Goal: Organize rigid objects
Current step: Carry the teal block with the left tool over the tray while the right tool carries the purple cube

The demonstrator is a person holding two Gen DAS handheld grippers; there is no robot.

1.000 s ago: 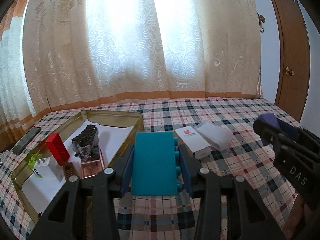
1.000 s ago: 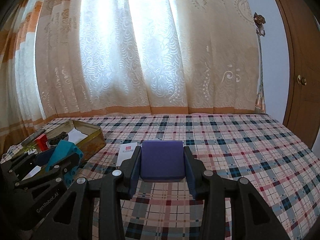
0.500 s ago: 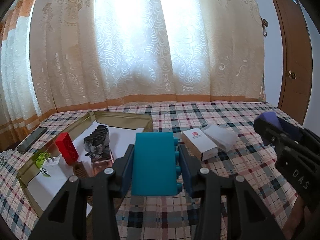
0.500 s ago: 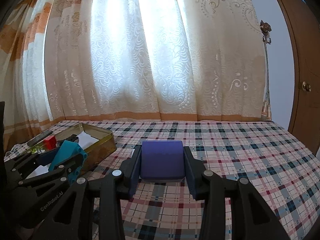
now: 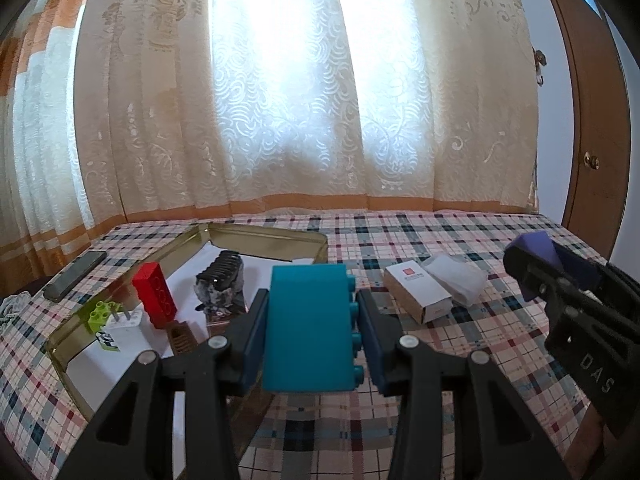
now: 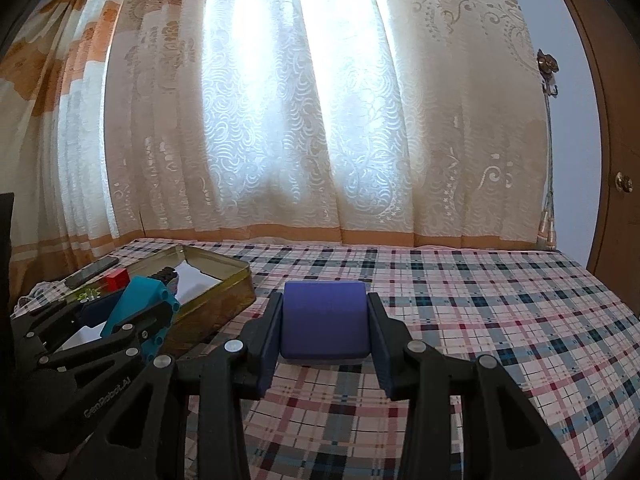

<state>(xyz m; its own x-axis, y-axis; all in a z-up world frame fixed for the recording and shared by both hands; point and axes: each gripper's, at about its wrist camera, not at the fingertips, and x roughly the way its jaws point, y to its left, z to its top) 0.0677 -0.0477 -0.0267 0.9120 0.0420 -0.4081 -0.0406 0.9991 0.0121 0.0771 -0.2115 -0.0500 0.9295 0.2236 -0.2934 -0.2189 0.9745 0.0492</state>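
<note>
While both loads hang aloft, carry step underway: left gripper (image 5: 312,334) jaws clamp teal studded plastic brick (image 5: 310,326); right gripper (image 6: 325,326) jaws clamp purple rounded block (image 6: 324,320). Next: lower each into gold metal tin (image 5: 256,236), left of both jaws.

Teal studded block (image 5: 310,326), purple block (image 6: 324,322), red brick (image 5: 155,300), lime green brick (image 5: 98,314), gold tin (image 5: 276,242). Surface (image 6: 480,300) is pink, white and navy plaid; cream lace curtain (image 6: 320,100), orange trim.
</note>
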